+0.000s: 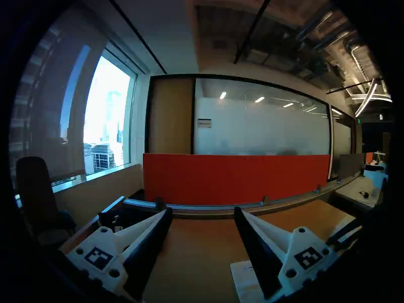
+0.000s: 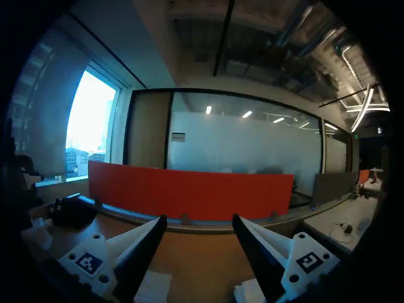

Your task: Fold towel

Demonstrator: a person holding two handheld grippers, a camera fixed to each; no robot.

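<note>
Wooden worktop [image 1: 202, 252], brown. Red partition panel [image 1: 232, 179] along its far edge. Frosted glass wall [image 1: 262, 126] behind, beside a wood-faced panel [image 1: 169, 116]. Bright window [image 1: 106, 126] to one side, daylight and buildings outside. Dark chair [image 1: 35, 197] below the window. Exposed ceiling [image 1: 283, 35] with pipes; curved strip lights [image 1: 368, 96], lit.

The left gripper [image 1: 202, 211] has two white plastic fingers [image 1: 131, 235] tapering to points, each lined on its inner side with a black pad [image 1: 151, 247]. Each finger's wide base carries a square black-and-white marker [image 1: 98, 257] ringed by small round screw holes [image 1: 103, 231]. The right gripper [image 2: 198, 218] has matching white fingers, black pads and square markers.
</note>
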